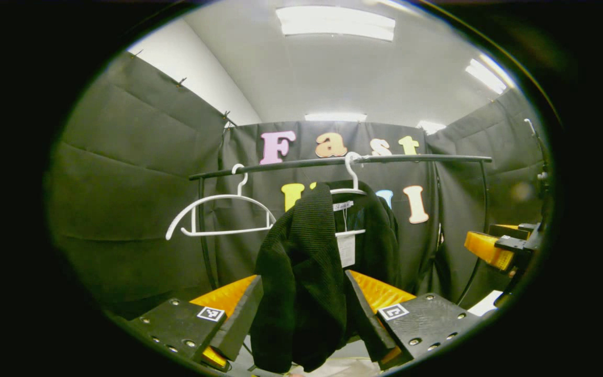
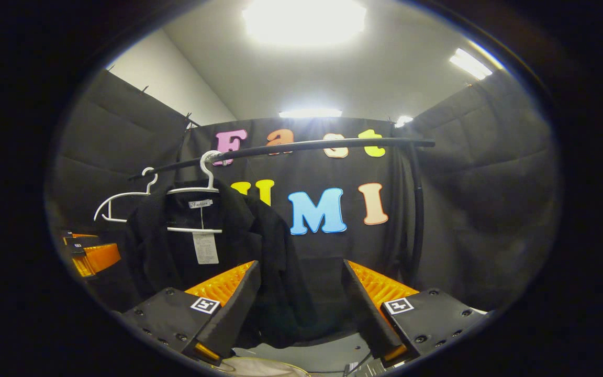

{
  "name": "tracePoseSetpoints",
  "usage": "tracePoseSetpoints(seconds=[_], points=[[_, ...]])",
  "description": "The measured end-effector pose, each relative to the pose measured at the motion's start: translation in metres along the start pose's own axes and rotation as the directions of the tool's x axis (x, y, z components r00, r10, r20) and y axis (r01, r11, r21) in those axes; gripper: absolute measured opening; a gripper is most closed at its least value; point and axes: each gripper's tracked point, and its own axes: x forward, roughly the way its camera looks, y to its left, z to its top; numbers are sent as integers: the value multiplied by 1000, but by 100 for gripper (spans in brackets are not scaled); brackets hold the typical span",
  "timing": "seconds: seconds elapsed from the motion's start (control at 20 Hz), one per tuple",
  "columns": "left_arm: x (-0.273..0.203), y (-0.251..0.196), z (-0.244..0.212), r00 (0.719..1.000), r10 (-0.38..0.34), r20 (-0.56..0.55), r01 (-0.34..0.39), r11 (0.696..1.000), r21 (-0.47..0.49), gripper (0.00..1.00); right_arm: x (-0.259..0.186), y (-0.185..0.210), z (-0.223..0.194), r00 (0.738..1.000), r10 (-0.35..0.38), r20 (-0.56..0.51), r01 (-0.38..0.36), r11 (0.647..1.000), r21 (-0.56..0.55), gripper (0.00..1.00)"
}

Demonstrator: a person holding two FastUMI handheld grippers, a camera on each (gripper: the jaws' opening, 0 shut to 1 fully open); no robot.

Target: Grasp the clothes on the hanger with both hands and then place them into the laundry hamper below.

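A black knitted jacket (image 1: pixel 301 246) hangs on a white hanger (image 1: pixel 353 175) from the black rail (image 1: pixel 333 162); a white tag dangles inside its collar. In the left gripper view, my left gripper (image 1: pixel 302 277) stands open with the jacket's front panel hanging between its fingers. In the right gripper view, the jacket (image 2: pixel 149 246) hangs at the left on its hanger (image 2: pixel 204 175), and my right gripper (image 2: pixel 300 264) is open around the garment's right edge. The right gripper (image 1: pixel 495 246) also shows at the far right of the left gripper view. The left gripper (image 2: pixel 89 256) shows at the far left of the right gripper view.
An empty white hanger (image 1: pixel 218 214) hangs on the rail to the left of the jacket, seen too in the right gripper view (image 2: pixel 123 201). The rail (image 2: pixel 306 146) bends down into a black post (image 2: pixel 417 209) at the right. A pale rim (image 2: pixel 259 366) peeks below the fingers.
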Motion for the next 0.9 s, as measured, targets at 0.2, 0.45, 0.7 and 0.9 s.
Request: tracePoseSetpoints(seconds=[0.2, 0.45, 0.7, 0.9], points=[[3, -1, 0, 999, 39, -2, -39, 999, 11, 90, 26, 11, -5, 997, 79, -7, -78, 997, 11, 97], [12, -6, 1, 996, 90, 2, -90, 996, 15, 91, 55, 14, -9, 984, 178, -16, -178, 984, 17, 98], [15, -11, -3, 992, 127, -14, -127, 992, 8, 91, 81, 22, -14, 965, 261, -26, -260, 965, 46, 98], [22, -8, -5, 985, 171, -13, -170, 985, 15, 91, 98, 36, -16, 947, 322, -26, -320, 946, 46, 98]])
